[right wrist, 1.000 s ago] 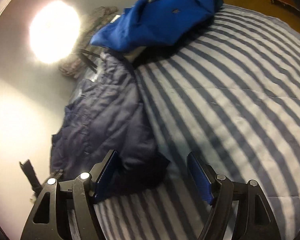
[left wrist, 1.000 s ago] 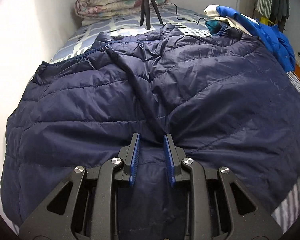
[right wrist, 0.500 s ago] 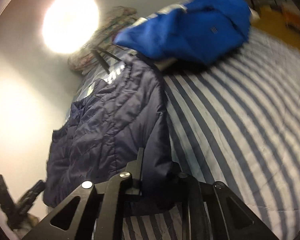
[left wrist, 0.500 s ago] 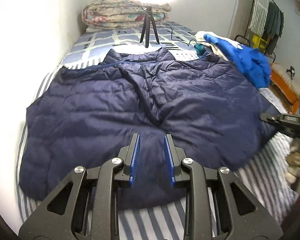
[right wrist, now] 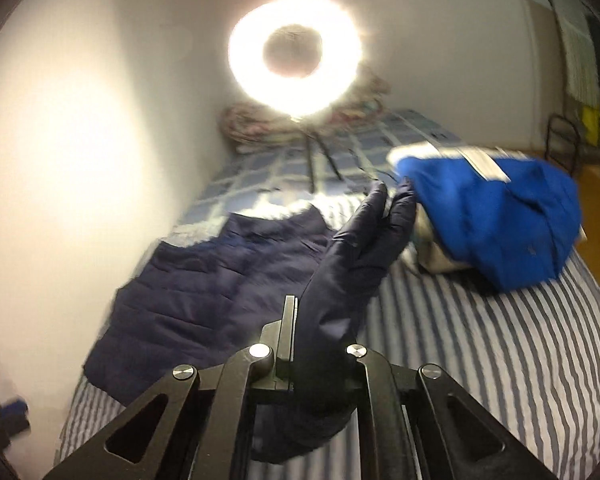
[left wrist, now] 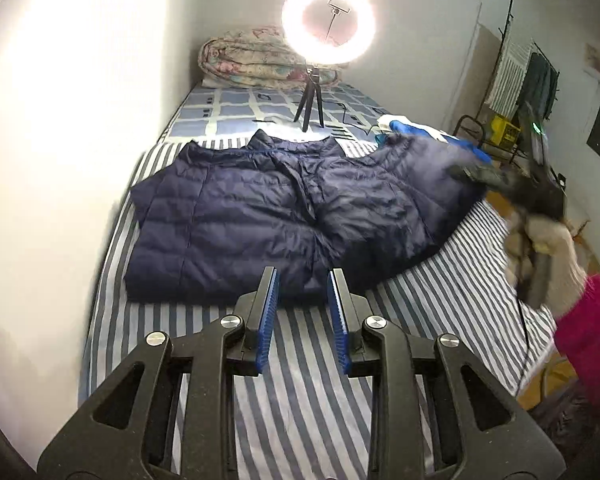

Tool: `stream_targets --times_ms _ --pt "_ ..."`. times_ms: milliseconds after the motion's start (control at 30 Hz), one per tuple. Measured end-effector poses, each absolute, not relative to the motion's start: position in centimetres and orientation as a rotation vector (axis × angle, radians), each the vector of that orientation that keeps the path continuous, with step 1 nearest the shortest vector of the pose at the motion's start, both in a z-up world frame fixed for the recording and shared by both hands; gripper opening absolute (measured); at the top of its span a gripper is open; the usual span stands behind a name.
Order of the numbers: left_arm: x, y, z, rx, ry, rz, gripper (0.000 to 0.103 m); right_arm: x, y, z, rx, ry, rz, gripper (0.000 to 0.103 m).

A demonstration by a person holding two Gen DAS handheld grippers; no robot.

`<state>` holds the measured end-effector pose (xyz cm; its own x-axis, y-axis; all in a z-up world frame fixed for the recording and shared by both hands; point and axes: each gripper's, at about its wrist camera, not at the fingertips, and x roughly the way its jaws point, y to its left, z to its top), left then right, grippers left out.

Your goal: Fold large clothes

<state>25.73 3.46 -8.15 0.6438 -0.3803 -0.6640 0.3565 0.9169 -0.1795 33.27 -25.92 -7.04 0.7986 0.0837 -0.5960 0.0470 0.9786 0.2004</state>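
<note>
Both hand-held grippers have pulled back and up from the navy puffer jacket, so the left wrist view now takes in the whole striped bed, where a second ago the jacket filled it. The right hand-held gripper, which then stood wide beside the jacket's edge, has just been closing and is now clamped on a fold of the navy fabric, apparently a sleeve or side edge, which rises off the bed toward it. The left hand-held gripper hovers over the stripes just short of the hem, its blue pads a little apart with nothing between them.

The jacket lies front-up and mostly spread flat on the bed, collar toward the ring light on its small tripod. Its left side lies flat; its right side is lifted and blurred. A bright blue garment sits bunched beyond it, untouched.

I judge the folding as barely begun: the spreading looks done and the first fold of the right side is under way. Left to do are laying that side across, the other side, and the lengthwise fold.
</note>
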Motion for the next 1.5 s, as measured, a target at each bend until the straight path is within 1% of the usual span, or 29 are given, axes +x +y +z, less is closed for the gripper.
stream_targets --times_ms 267,500,667,867,1033,1133,1167,1200,1233,1267,1300,1433,1467,1500 --pt "21.3 6.1 -6.0 -0.067 0.704 -0.398 0.025 35.8 -16.8 -5.0 0.123 0.602 0.173 0.005" --pt "19.6 8.5 -4.4 -0.090 0.643 -0.344 0.025 38.7 -6.7 -6.4 0.039 0.623 0.339 0.004" --pt "19.2 9.7 -4.0 -0.108 0.622 -0.313 0.026 40.6 2.1 -10.7 -0.045 0.700 0.482 0.004" --pt "19.7 11.0 -4.2 -0.142 0.615 -0.269 0.025 40.0 9.2 -16.7 -0.183 0.804 0.627 0.004" --pt "20.1 11.4 -4.5 -0.148 0.618 -0.252 0.025 40.5 10.6 -19.9 -0.214 0.868 0.656 0.004" --pt "20.1 11.7 -4.5 -0.154 0.619 -0.244 0.025 41.3 9.5 -20.2 -0.170 0.890 0.696 0.005" --pt "20.2 11.7 -4.5 -0.159 0.619 -0.244 0.025 41.4 9.2 -19.9 -0.161 0.890 0.715 0.008" --pt "20.3 11.8 -4.5 -0.165 0.618 -0.243 0.026 41.4 8.7 -19.6 -0.147 0.889 0.737 0.014" --pt "20.3 11.9 -4.4 -0.170 0.616 -0.244 0.025 41.5 7.7 -19.0 -0.130 0.888 0.757 0.015" --pt "20.3 11.9 -4.4 -0.175 0.613 -0.246 0.026 41.3 6.8 -18.4 -0.110 0.886 0.780 0.024" --pt "20.3 11.9 -4.3 -0.179 0.610 -0.248 0.026 40.7 6.1 -17.8 -0.089 0.879 0.795 0.028" --pt "20.9 11.9 -4.6 -0.189 0.621 -0.248 0.026 38.7 3.0 -15.3 -0.017 0.848 0.814 0.033" --pt "21.2 11.8 -4.7 -0.188 0.625 -0.248 0.026 38.0 1.0 -14.8 0.015 0.833 0.800 0.035" --pt "21.8 11.6 -4.8 -0.180 0.631 -0.246 0.026 37.8 -0.3 -14.7 0.041 0.829 0.787 0.040"
